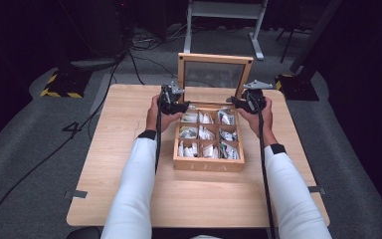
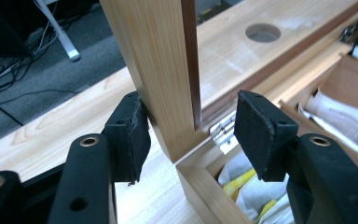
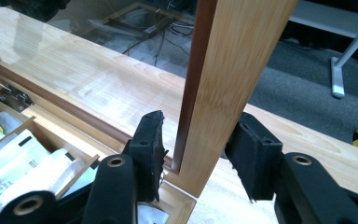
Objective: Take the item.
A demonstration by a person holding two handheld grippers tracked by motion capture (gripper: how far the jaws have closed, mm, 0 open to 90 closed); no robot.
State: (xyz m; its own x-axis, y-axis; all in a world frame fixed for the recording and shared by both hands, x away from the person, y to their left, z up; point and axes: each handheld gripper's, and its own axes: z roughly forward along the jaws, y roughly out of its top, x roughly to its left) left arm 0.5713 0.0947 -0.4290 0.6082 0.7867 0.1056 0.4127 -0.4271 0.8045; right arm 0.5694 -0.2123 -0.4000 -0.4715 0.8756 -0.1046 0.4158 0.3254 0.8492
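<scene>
Sleeves in white come in from the near edge of the wooden table [image 1: 129, 194], and each hand holds a gripper at the back of the tea box [image 1: 208, 164]. Paper tea bags [image 1: 206, 133] fill the box's little square spaces. The left gripper [image 2: 191, 133] has its jaws on both sides of the lid's left post: one pad touches the wood, the other stands a little apart from it. The right gripper [image 3: 193, 147] has its jaws spread around the lid's right post, with gaps on both sides, so it pinches nothing. Behind the hands the lid [image 1: 214, 74] stands straight up, with a clear window in it. Farther back lie cables [image 1: 144, 45] on the grey floor.
</scene>
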